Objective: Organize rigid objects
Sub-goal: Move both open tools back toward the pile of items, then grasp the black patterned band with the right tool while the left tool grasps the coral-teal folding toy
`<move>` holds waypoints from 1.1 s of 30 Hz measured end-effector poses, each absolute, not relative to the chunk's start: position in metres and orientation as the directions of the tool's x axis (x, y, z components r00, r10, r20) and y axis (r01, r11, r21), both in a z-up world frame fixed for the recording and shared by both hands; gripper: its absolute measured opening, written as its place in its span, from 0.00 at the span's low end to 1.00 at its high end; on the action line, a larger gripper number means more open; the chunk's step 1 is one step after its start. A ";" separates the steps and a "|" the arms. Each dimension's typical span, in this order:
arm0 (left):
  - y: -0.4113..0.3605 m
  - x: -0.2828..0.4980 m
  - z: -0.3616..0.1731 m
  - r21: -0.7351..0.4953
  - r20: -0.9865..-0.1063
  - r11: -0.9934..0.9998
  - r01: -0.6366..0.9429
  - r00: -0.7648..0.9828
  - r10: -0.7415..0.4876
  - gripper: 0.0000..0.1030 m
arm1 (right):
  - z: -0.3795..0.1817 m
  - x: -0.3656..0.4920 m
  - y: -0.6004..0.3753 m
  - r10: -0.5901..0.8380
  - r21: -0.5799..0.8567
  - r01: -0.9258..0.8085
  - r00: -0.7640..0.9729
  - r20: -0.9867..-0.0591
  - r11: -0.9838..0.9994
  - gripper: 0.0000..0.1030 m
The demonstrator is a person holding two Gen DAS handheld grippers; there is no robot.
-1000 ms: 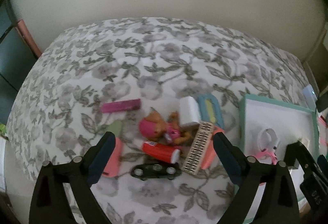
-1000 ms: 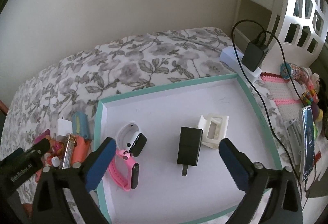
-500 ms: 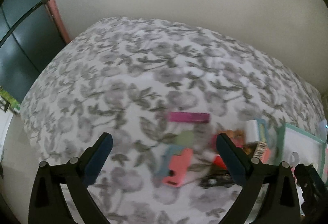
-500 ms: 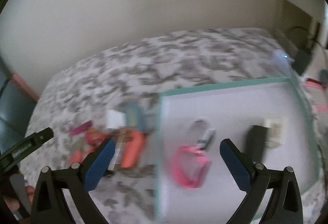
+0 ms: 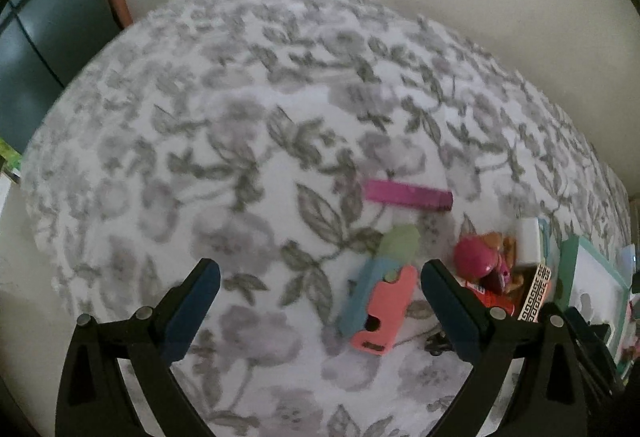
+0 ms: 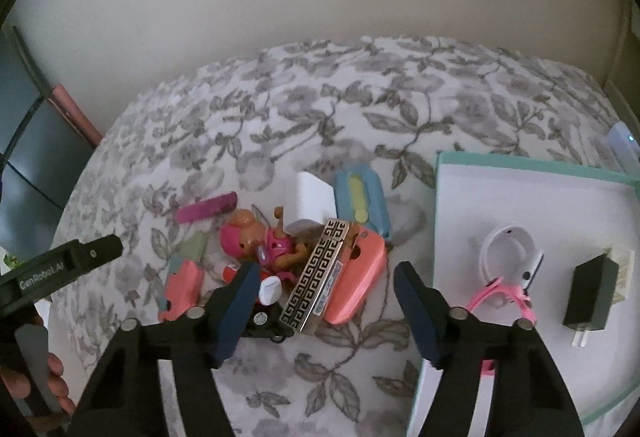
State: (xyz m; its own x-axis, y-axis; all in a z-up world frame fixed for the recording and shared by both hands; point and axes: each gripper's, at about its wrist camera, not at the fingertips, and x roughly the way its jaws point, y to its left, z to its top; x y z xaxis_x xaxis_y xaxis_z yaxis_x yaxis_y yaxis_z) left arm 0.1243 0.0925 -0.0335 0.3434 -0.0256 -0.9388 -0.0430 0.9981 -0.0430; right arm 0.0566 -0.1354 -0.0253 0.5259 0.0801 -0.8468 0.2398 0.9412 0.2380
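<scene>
Jaws closing — toy car (image 6: 264, 321) half-hidden

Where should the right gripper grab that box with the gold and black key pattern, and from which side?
Probably across the patterned box's two long edges, near its middle, coming down from above. It is long and narrow, and lies tilted against the coral case, with the doll close on its other side. The right gripper is closing, with nothing pressed between its pads.
</scene>
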 end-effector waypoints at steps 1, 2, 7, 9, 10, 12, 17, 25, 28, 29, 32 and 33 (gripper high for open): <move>0.089 0.126 -0.041 -0.046 -0.947 0.998 -0.034 0.321 -0.033 0.97 | -0.029 0.058 -0.136 0.082 0.239 0.243 0.519 -0.851 0.940 0.62; 0.086 0.127 -0.048 -0.046 -0.953 0.999 -0.023 0.300 -0.037 0.97 | -0.032 0.059 -0.137 0.082 0.238 0.247 0.510 -0.856 0.939 0.60; 0.067 0.132 -0.071 -0.038 -0.970 0.999 0.031 0.239 -0.044 0.97 | -0.047 0.069 -0.133 0.076 0.214 0.247 0.470 -0.879 0.945 0.57; 0.060 0.133 -0.077 -0.034 -0.973 0.998 0.048 0.225 -0.044 0.97 | -0.051 0.073 -0.132 0.067 0.199 0.245 0.460 -0.885 0.949 0.55; 0.057 0.133 -0.081 -0.031 -0.976 0.998 0.059 0.216 -0.043 0.97 | -0.053 0.074 -0.131 0.063 0.193 0.244 0.456 -0.888 0.951 0.55; 0.052 0.134 -0.086 -0.028 -0.978 0.997 0.072 0.206 -0.042 0.97 | -0.055 0.077 -0.128 0.030 0.153 0.242 0.448 -0.894 0.958 0.54; 0.041 0.133 -0.099 -0.012 -0.983 0.995 0.097 0.181 -0.029 0.96 | -0.056 0.082 -0.122 -0.026 0.080 0.218 0.444 -0.896 0.973 0.54; 0.027 0.128 -0.100 -0.010 -0.980 0.993 0.119 0.194 -0.033 0.78 | -0.050 0.080 -0.123 0.000 0.107 0.207 0.460 -0.888 0.973 0.28; 0.023 0.129 -0.096 -0.011 -0.978 0.991 0.133 0.203 -0.038 0.68 | -0.051 0.079 -0.124 0.000 0.105 0.207 0.452 -0.892 0.973 0.25; 0.023 0.131 -0.094 -0.011 -0.978 0.990 0.138 0.205 -0.040 0.65 | -0.051 0.078 -0.125 0.001 0.107 0.212 0.449 -0.893 0.971 0.24; 0.017 0.132 -0.092 -0.012 -0.976 0.988 0.152 0.213 -0.045 0.59 | -0.052 0.075 -0.132 0.010 0.125 0.229 0.447 -0.894 0.965 0.22; 0.015 0.133 -0.092 -0.012 -0.976 0.988 0.154 0.214 -0.045 0.58 | -0.052 0.075 -0.133 0.009 0.126 0.233 0.446 -0.895 0.964 0.22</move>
